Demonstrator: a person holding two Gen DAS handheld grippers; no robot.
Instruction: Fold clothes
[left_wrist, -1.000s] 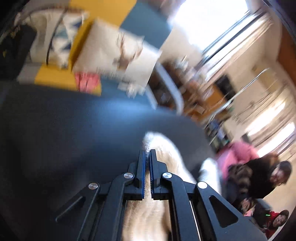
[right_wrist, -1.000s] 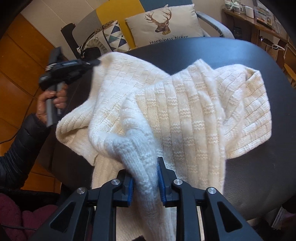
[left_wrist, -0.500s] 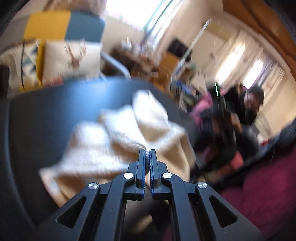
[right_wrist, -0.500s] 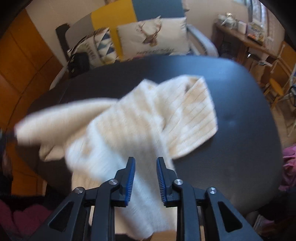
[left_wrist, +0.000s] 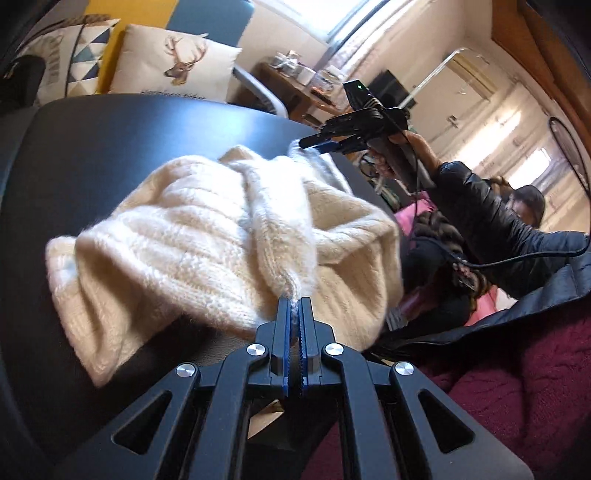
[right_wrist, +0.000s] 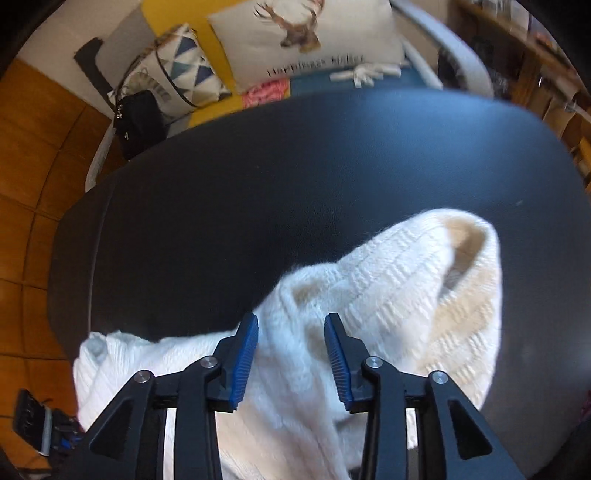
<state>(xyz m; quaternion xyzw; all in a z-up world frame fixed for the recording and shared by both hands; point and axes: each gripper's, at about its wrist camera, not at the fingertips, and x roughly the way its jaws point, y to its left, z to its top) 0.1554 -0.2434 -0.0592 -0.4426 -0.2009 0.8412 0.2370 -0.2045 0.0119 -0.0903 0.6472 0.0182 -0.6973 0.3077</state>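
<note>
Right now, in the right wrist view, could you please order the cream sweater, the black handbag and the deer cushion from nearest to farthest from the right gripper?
1. Cream sweater: directly beneath the right gripper, between its open jaws.
2. Black handbag: beyond the dark table, upper left.
3. Deer cushion: farthest, top centre, against the sofa back.

Black table (right_wrist: 295, 177), deer-print cushion (right_wrist: 303, 40), triangle-patterned cushion (right_wrist: 173, 74), black handbag (right_wrist: 138, 120), wooden sideboard (left_wrist: 295, 85)
</note>
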